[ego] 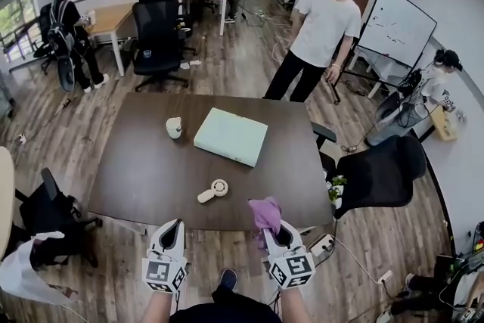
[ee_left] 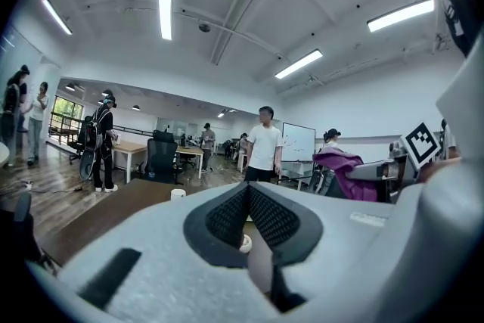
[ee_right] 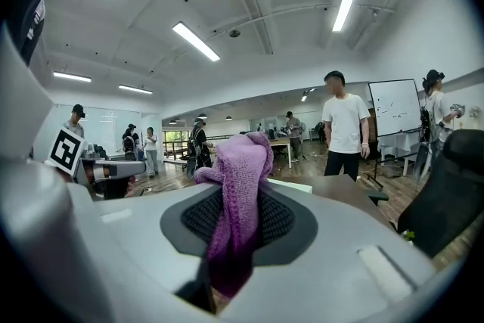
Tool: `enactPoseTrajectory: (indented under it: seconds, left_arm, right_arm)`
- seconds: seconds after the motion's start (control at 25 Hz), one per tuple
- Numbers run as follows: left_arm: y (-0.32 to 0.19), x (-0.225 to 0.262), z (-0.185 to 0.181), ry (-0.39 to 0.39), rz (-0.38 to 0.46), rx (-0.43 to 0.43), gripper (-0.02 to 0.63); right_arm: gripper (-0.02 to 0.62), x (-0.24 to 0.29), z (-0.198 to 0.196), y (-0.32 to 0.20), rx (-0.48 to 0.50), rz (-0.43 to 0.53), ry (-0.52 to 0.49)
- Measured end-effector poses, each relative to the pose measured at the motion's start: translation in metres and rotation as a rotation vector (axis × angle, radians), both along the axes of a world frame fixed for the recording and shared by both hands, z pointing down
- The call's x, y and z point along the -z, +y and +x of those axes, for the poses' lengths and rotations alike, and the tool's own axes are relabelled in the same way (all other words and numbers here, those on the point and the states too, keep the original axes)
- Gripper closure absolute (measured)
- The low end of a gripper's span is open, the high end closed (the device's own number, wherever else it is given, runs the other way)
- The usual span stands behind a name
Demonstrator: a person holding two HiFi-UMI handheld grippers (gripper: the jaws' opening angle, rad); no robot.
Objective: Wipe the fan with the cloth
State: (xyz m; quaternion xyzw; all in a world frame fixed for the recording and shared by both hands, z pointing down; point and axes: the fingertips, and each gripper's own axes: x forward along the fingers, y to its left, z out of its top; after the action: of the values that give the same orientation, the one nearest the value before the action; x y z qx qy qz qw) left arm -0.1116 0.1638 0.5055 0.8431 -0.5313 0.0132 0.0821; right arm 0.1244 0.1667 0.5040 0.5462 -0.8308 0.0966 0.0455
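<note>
A small cream hand-held fan (ego: 214,190) lies flat on the dark brown table (ego: 151,170), near its front edge. My right gripper (ego: 270,226) is shut on a purple knitted cloth (ego: 265,212), which bunches above the jaws (ee_right: 238,178) and hangs at the table's front edge, right of the fan. My left gripper (ego: 175,227) is shut and holds nothing; it hovers just short of the table's front edge, left of the fan. In the left gripper view a bit of the fan (ee_left: 245,243) shows past the closed pads, and the cloth (ee_left: 344,170) is at the right.
A pale green flat box (ego: 231,135) and a small white cup (ego: 174,127) lie farther back on the table. A person in a white shirt (ego: 318,41) stands behind it. A black office chair (ego: 378,174) is at the right, another chair (ego: 45,212) at the left.
</note>
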Motion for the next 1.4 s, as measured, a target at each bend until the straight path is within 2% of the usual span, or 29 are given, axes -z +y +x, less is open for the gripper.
enactPoseTrajectory:
  seconds: [0.36, 0.76, 1.16, 1.4]
  left_arm:
    - [-0.046, -0.003, 0.016, -0.014, -0.002, 0.037, 0.609]
    - [-0.07, -0.003, -0.007, -0.032, -0.01, 0.064, 0.609]
    - [-0.139, -0.005, -0.03, -0.043, -0.015, -0.024, 0.609]
    - [-0.174, -0.014, -0.031, -0.06, -0.023, -0.107, 0.609]
  right_arm:
    - [0.495, -0.011, 0.016, -0.058, 0.038, -0.02, -0.014]
    - [0.495, -0.011, -0.014, -0.087, 0.085, -0.046, -0.006]
    - [0.495, -0.006, -0.05, -0.149, 0.044, -0.04, 0.006]
    - [0.495, -0.003, -0.061, -0.172, -0.011, -0.037, -0.018]
